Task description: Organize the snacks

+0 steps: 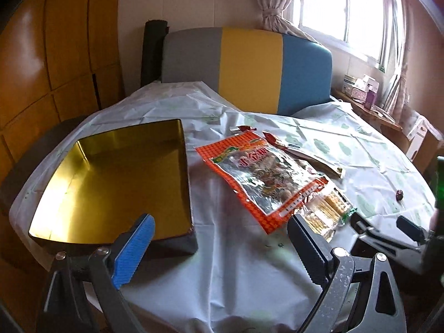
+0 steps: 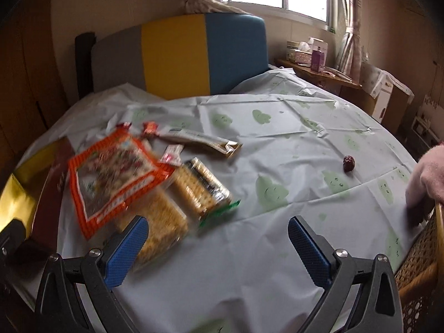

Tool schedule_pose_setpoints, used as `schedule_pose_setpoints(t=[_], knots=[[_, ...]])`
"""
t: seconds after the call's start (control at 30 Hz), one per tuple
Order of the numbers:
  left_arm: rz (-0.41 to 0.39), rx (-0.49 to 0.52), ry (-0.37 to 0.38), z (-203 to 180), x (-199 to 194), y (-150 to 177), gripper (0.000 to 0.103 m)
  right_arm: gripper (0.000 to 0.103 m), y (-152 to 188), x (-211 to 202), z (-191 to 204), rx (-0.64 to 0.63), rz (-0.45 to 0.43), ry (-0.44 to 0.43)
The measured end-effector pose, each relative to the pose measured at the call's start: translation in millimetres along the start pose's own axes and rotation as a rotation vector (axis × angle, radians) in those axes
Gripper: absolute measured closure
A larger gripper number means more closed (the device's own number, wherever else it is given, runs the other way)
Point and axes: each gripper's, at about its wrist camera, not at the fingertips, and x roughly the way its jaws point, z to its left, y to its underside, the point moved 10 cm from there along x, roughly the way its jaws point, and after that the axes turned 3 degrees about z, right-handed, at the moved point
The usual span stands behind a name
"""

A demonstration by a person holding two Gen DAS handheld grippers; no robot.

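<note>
One tin (image 1: 116, 177), several snack packets (image 1: 260, 172)

- Tin (image 1: 116, 172): gold interior, dark red outside;
- Snack bag (image 1: 266, 177): orange checked border, clear window;
- Tablecloth (image 2: 277, 144): pale blue, green cloud faces;
- Headboard (image 1: 249, 66): grey, yellow, blue panels;
- Small fruit (image 2: 349, 163): dark red.

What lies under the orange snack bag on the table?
Cracker packets poke out beneath the orange snack bag, on the tablecloth. Anything else beneath is hidden.
</note>
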Motion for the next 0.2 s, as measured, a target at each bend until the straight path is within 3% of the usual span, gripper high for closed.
schedule_pose_setpoints(t=[0.2], knots=[[-0.014, 0.018, 0.013, -7.1, -1.5, 2.0, 0.013, 0.001, 9.7, -4.7, 5.7, -0.040, 0.000, 0.000]])
